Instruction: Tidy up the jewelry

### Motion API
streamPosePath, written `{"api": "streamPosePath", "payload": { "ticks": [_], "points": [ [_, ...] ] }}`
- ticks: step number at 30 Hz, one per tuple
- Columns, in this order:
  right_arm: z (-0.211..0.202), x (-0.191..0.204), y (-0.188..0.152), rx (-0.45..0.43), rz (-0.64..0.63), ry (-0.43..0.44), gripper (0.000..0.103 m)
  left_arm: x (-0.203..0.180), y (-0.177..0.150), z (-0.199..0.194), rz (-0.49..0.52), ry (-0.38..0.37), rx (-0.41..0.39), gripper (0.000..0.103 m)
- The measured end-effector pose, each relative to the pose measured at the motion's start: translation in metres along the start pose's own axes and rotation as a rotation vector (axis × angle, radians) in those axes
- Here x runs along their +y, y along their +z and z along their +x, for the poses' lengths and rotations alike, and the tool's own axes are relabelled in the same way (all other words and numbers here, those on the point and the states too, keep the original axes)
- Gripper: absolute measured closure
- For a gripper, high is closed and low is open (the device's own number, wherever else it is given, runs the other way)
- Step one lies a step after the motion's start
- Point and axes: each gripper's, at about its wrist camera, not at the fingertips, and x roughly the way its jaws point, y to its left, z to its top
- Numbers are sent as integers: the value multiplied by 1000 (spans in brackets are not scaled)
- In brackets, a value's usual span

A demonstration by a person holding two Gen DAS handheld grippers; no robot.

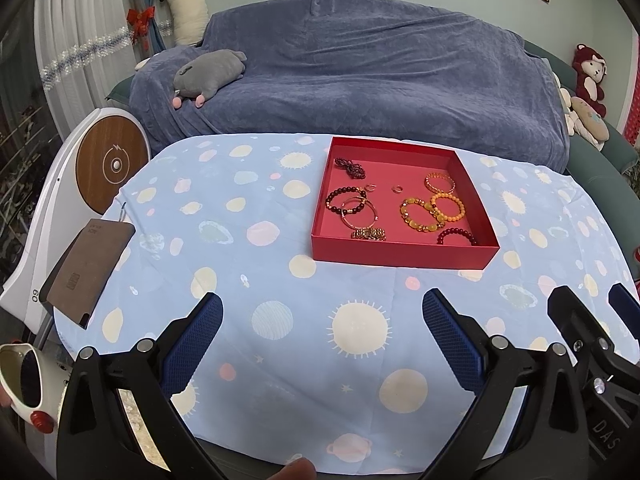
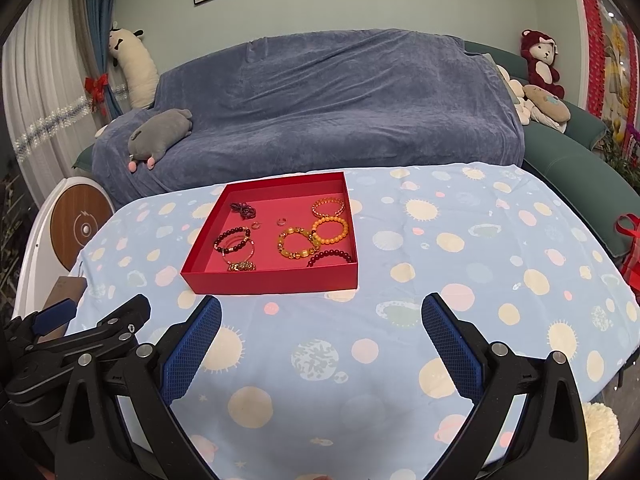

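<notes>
- Progress: every piece of jewelry in view lies inside the red tray [image 1: 400, 258]; none shows on the patterned tablecloth [image 1: 248, 280]. Judged from this, the gathering is done or nearly so; only tidying within the tray may remain.
- Left gripper [image 1: 322, 344]: jaws spread wide, holding nothing, hovering over the cloth; the tray sits ahead of it and slightly to its right, well apart.
- Right gripper [image 2: 321, 346]: likewise spread and empty; the tray [image 2: 272, 280] lies ahead and to its left.
- Contents: dark beaded bracelet [image 1: 346, 200] and thin bangles [image 1: 360, 214] on the tray's left; yellow beaded bracelet [image 1: 420, 216], orange beaded bracelet [image 1: 448, 208] and red beaded bracelet [image 1: 456, 236] on its right; two small rings [image 1: 384, 188] centrally.
- Orientation: the tray looks nearly square, with no clear long axis; its open face points upward and its near wall faces the grippers.
</notes>
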Motion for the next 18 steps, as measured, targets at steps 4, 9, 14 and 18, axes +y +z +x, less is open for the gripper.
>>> {"api": "streamPosePath", "payload": {
  "ticks": [4,9,14,18],
  "points": [
    [0,0,0,-2,-1,1,6,2,1,-2,0,4,-9,7],
    [0,0,0,0,0,2,6,6,2,-2,-1,9,-10,7],
    [-1,1,2,-1,-8,-1,6,3,0,-3,-1,13,-9,7],
    [-1,1,1,-2,-6,0,6,4,0,-3,-4,19,-19,7]
  ]
}}
